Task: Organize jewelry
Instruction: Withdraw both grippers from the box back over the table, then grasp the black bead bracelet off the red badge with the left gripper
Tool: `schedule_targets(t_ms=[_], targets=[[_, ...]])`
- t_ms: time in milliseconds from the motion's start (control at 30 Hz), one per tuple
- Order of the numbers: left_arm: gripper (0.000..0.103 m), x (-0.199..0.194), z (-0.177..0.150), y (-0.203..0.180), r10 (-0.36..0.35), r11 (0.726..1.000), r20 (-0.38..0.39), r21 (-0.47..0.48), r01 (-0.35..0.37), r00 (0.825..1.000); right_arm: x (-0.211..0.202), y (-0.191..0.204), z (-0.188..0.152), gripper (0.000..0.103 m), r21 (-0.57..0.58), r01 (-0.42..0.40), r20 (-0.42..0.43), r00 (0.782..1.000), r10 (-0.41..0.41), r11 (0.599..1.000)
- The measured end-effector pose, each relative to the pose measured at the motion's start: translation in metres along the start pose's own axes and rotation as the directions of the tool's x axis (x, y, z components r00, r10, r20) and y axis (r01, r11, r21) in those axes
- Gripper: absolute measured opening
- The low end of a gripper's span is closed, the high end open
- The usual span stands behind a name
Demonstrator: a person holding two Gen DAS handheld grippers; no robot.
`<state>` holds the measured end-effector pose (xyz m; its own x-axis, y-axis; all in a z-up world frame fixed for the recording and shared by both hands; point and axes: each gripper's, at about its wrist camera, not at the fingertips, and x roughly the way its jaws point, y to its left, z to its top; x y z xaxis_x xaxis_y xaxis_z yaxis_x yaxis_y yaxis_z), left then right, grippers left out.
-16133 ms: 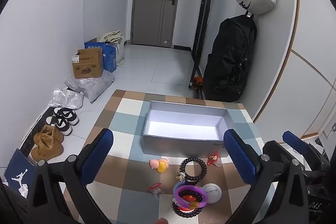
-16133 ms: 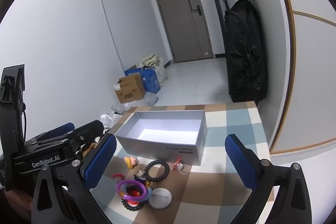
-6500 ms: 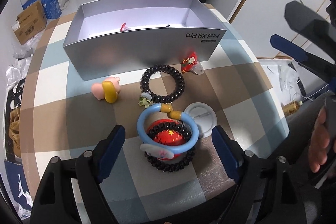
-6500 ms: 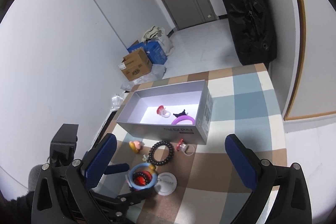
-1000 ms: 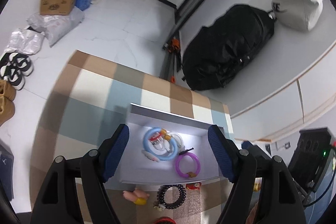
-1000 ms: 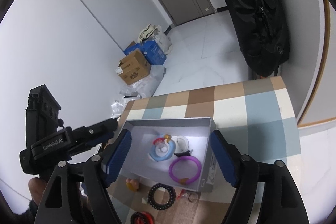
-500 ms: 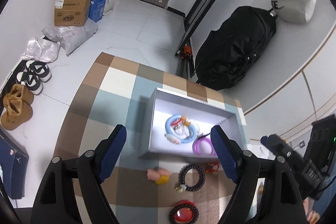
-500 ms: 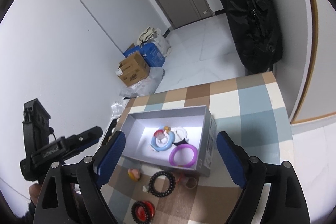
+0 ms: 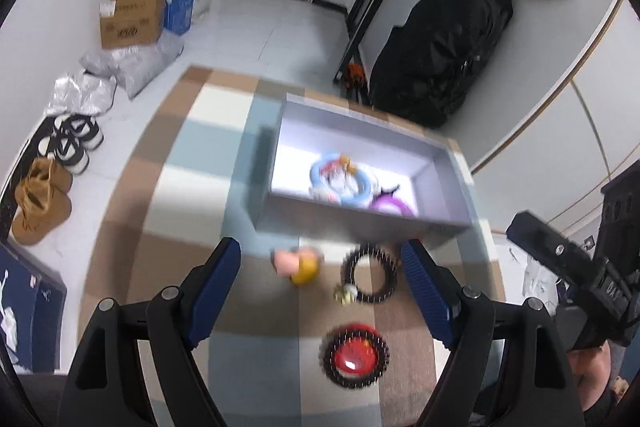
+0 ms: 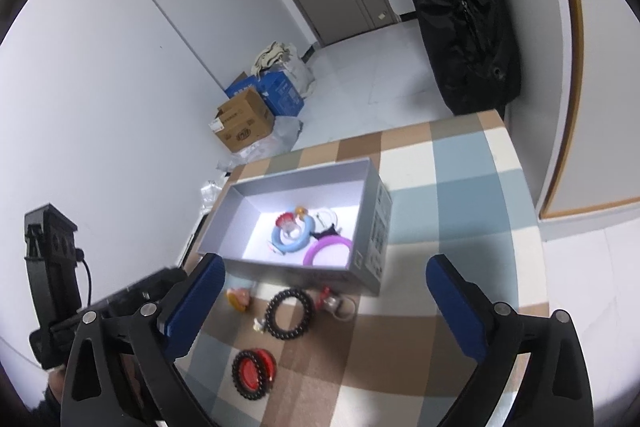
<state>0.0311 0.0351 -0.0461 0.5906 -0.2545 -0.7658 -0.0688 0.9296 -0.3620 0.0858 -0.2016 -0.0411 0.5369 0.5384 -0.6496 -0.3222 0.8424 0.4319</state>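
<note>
L gripper is hanging above the checked tablecloth w/ jaws spread and nothing btwn them; they've just been opening a bit further. Ahead of the jaws, beyond the tips, the grey box is sitting open-topped, w/ a blue ring and a purple ring lying inside, touching each other, purple one toward the right finger's side. Btwn the tips and the box's near wall, a pink-and-yellow toy is lying just inside the left finger, and a black bead bracelet just inside the right finger. Nearer the wrist, btwn the two fingers, a red disc ringed by black beads is resting on the cloth. View is blurred, so small charms can't be made out.

R gripper is also hovering empty, jaws released wide and just been opening more. In its view the box is lying ahead of the tips, the blue ring and purple ring inside it. The bracelet is sitting btwn the fingers, the small red charm just beside it toward the right finger, the toy close to the left fingertip, the red disc nearer the wrist.
</note>
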Motion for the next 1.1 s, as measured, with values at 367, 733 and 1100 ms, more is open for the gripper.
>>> schedule_targets(t_ms=[367, 733, 1100], targets=[[0.079, 0.007, -0.021, -0.004, -0.027, 1.000, -0.095, -0.009, 0.026, 0.995, 0.000, 0.000, -0.015, 0.103, -0.010, 0.025, -0.042, 0.999, -0.025, 1.000], [0.079, 0.008, -0.045, -0.020, 0.042, 0.996, -0.112, 0.083, -0.033, 0.993, -0.003, -0.001, -0.020, 0.103, 0.001, 0.032, -0.057, 0.998, -0.032, 0.999], [0.079, 0.016, -0.054, -0.031, 0.103, 0.983, -0.129, 0.165, -0.081, 0.986, -0.008, -0.001, -0.020, 0.103, 0.011, 0.026, -0.049, 0.998, -0.025, 1.000]])
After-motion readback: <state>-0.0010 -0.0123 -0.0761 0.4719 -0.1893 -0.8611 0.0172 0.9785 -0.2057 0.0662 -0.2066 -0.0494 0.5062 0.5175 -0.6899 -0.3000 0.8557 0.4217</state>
